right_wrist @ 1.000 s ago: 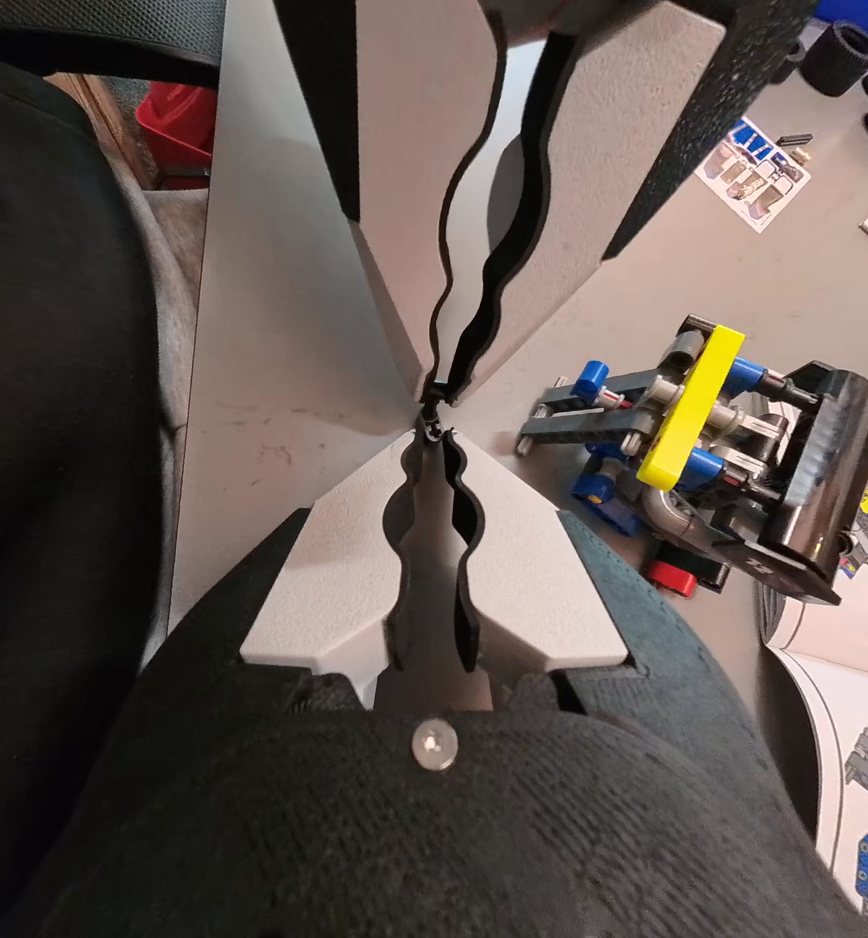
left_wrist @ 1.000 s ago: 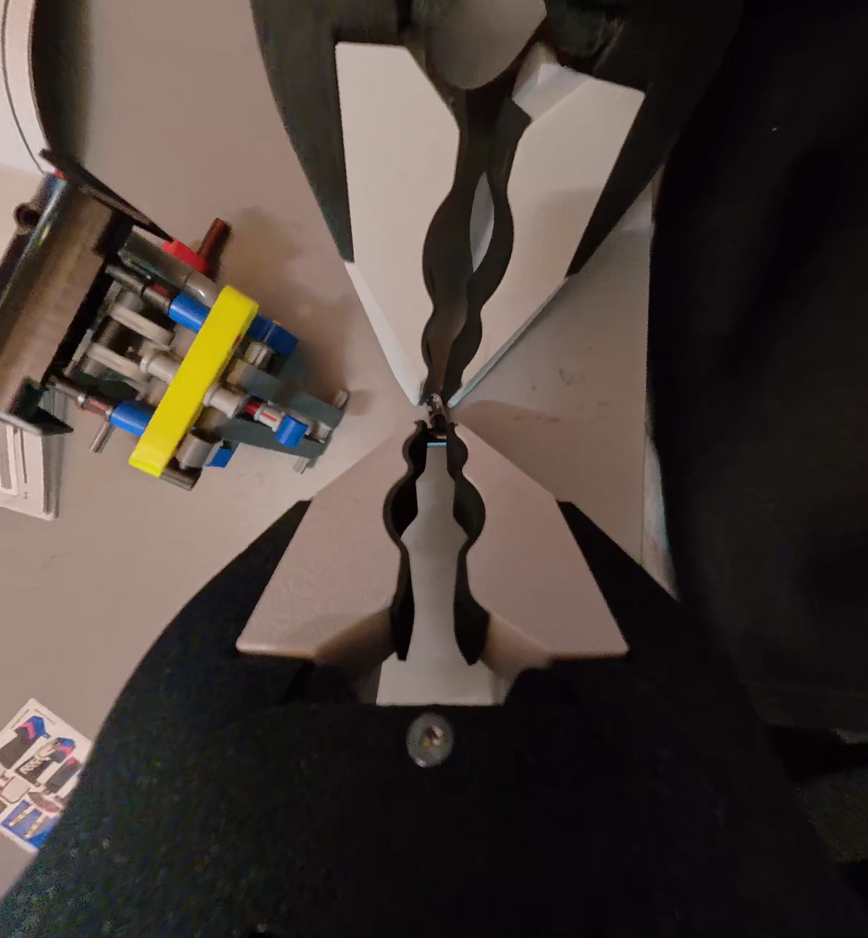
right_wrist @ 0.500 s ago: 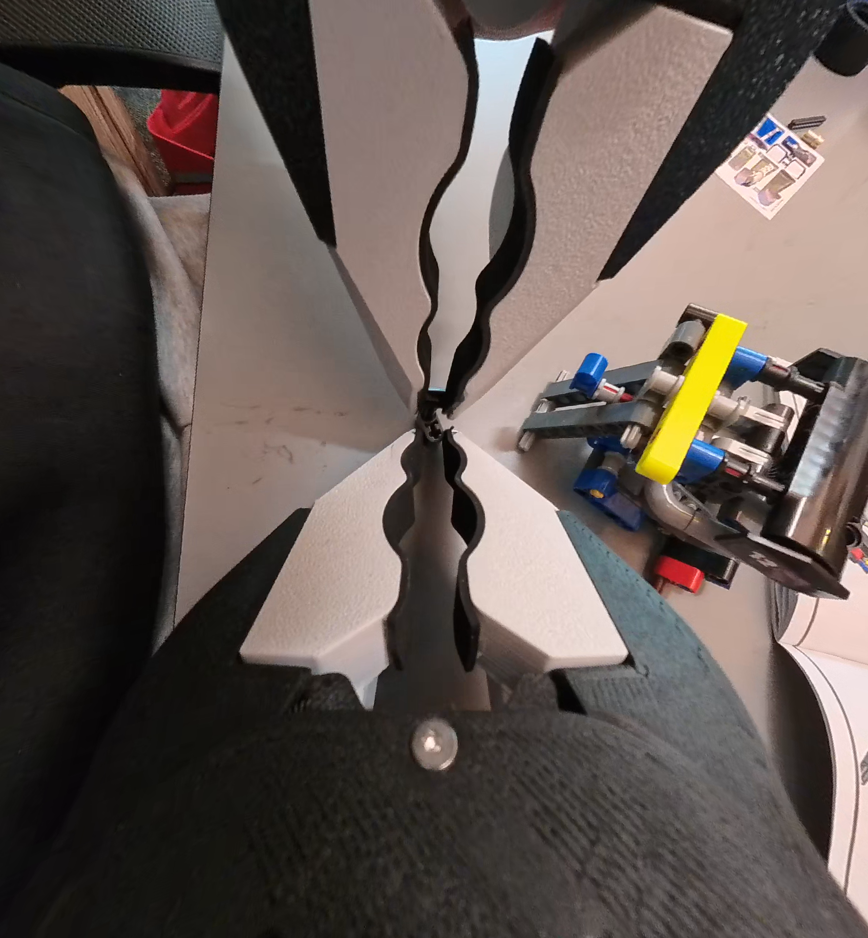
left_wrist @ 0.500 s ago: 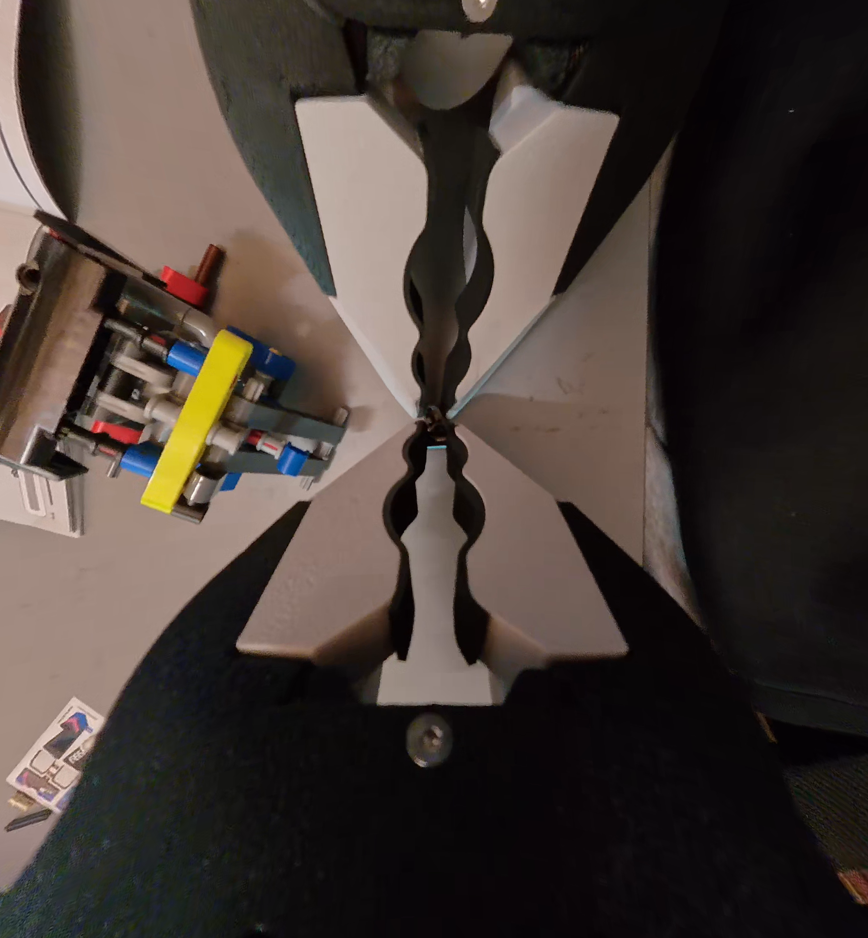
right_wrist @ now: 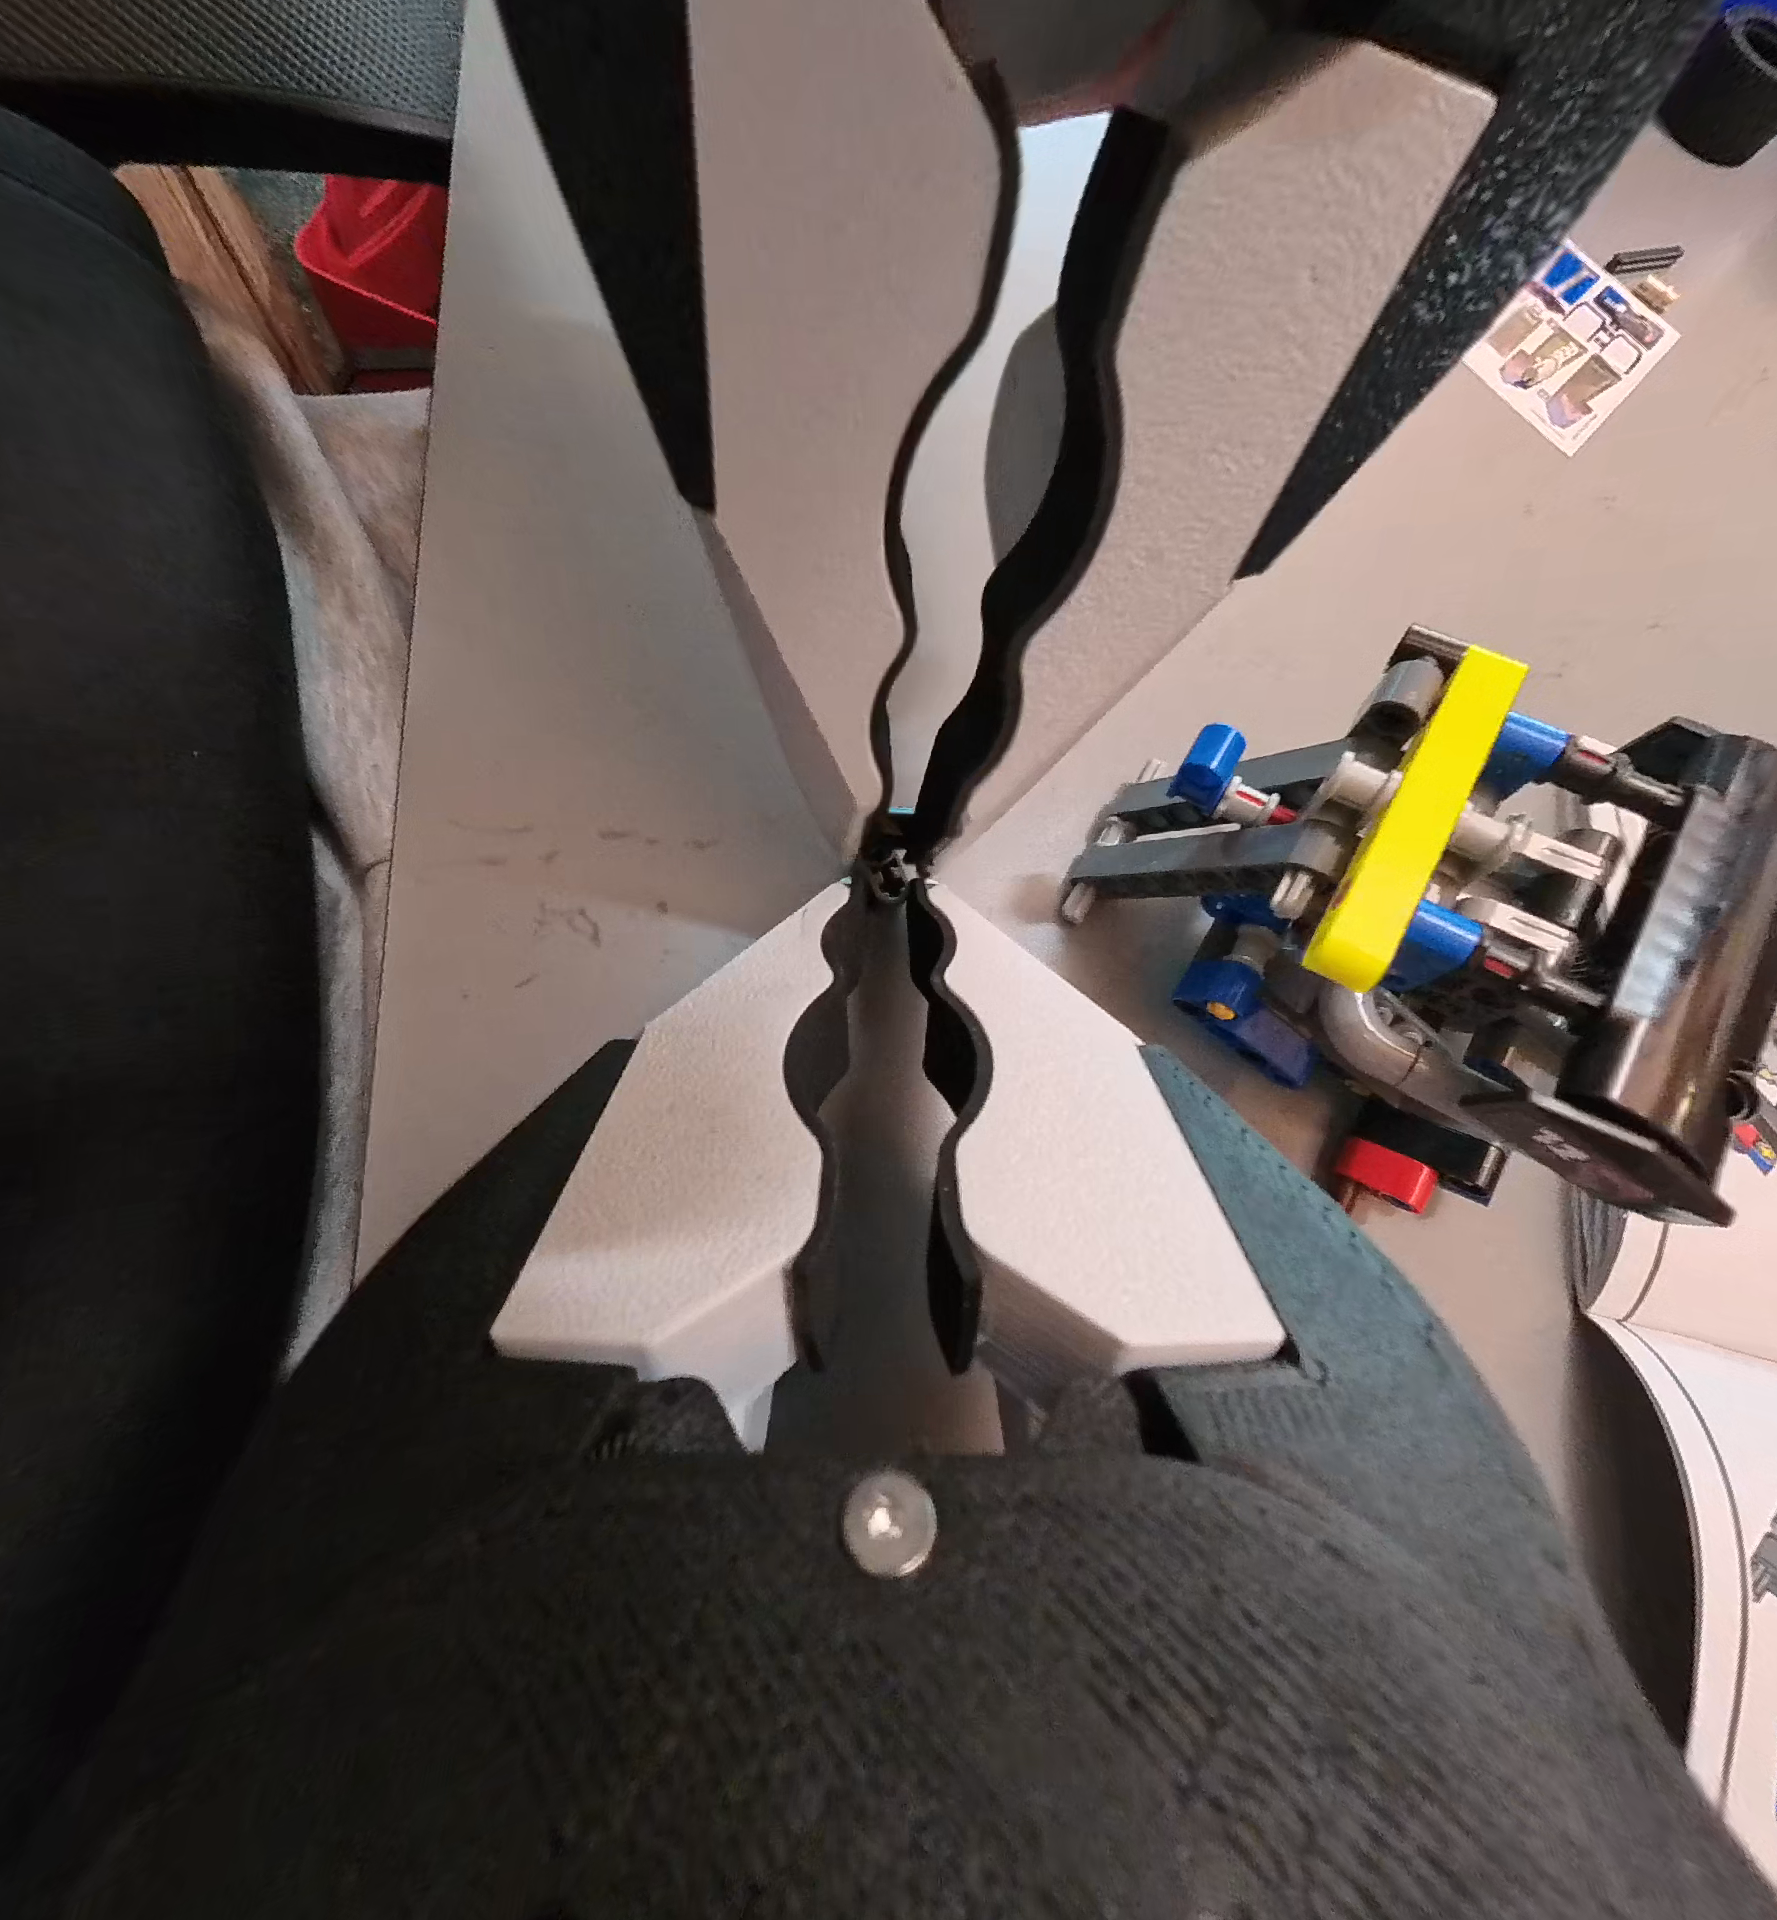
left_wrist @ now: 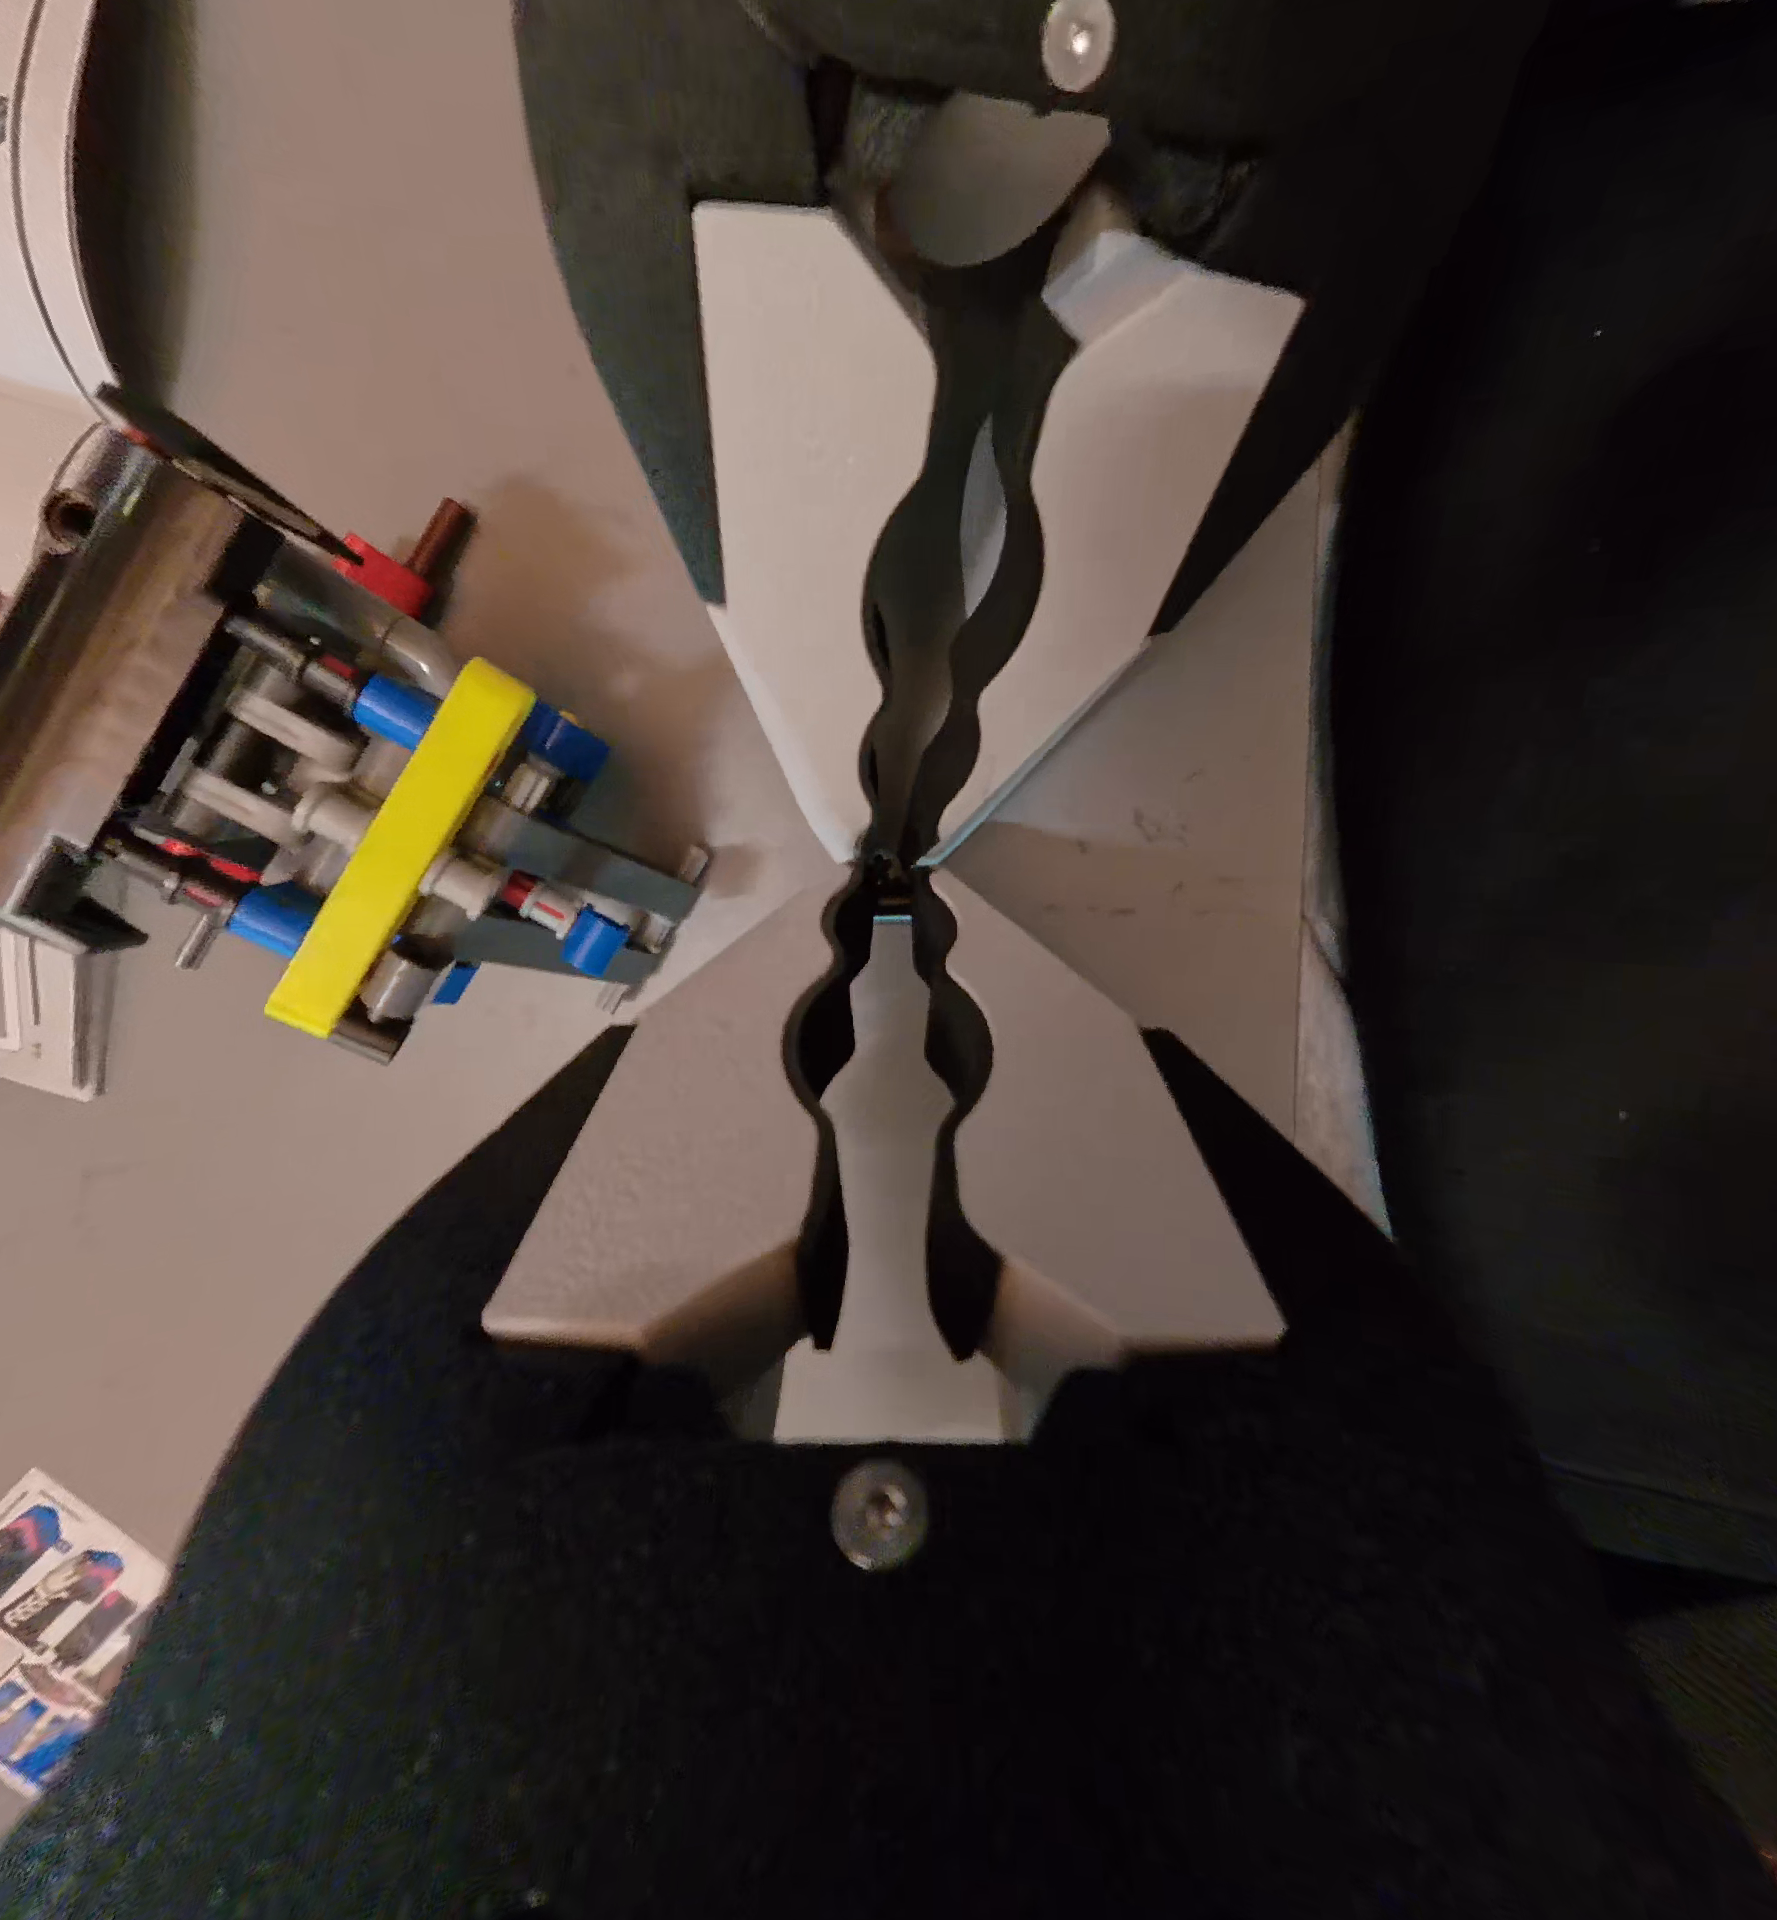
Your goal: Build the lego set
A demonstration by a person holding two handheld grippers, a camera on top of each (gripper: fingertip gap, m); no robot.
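My two grippers meet tip to tip above the grey table (left_wrist: 364, 312), near its edge. My left gripper (left_wrist: 889, 902) is shut on a small black connector piece (left_wrist: 882, 868). My right gripper (right_wrist: 889, 906) is shut on the same piece (right_wrist: 886, 871) from the opposite side. Each gripper shows in the other's view, coming down from the top: the right gripper (left_wrist: 899, 831) and the left gripper (right_wrist: 905, 821). A brick model with a yellow beam (left_wrist: 401, 847), blue pins and a black block lies on the table beside the tips; it also shows in the right wrist view (right_wrist: 1414, 821).
A sticker sheet (left_wrist: 22, 1631) (right_wrist: 1570, 348) lies on the table. An open instruction booklet (right_wrist: 1746, 1558) sits under the model's far end. Black tyres (right_wrist: 1746, 94) stand at the far corner. A person's dark clothing (left_wrist: 1590, 831) (right_wrist: 84, 727) is close by the table edge. The tips of both grippers are at nearly the same place.
Both grippers have stayed tip to tip on the small black piece. The right gripper has tilted and swung a little about it, and the views have shifted slightly over the model.
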